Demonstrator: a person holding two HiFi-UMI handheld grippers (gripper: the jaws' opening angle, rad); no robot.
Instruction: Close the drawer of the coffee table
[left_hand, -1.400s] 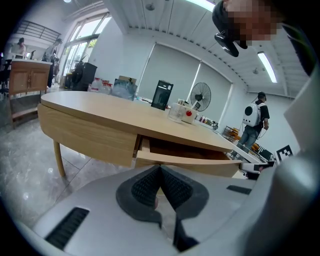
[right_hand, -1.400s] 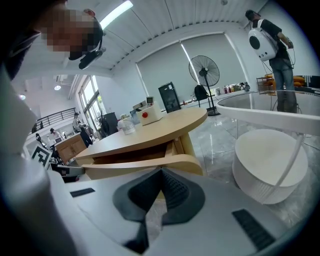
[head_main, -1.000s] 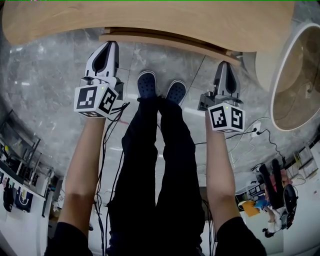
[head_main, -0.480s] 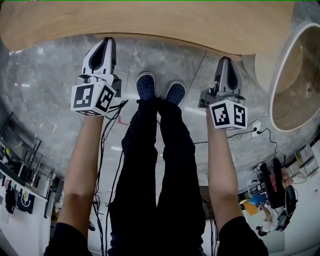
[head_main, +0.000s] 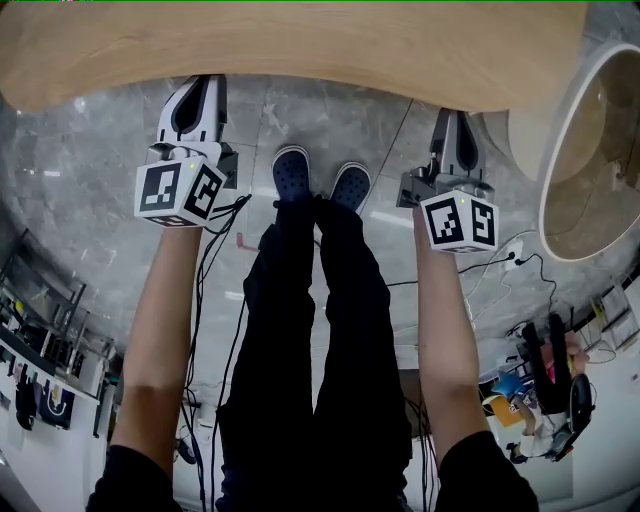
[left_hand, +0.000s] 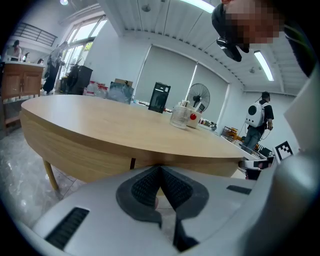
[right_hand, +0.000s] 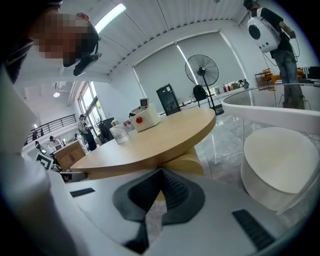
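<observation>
The left tongs and right tongs are held shut, empty, tips set against the surface edge for pushing; the drawer, just ahead, is judged flush, none seen protruding.

Far side of the counter cut off by the top edge, drawer front out of sight beneath it.

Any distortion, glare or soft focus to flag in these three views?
Head view: strong fisheye, the coffee table edge bows, and there are faint reflections on the glossy floor. Left gripper view: dark corners, windows blown out, left gripper body soft up close. Right gripper view: same dark corners, bright ceiling light strip.
</observation>
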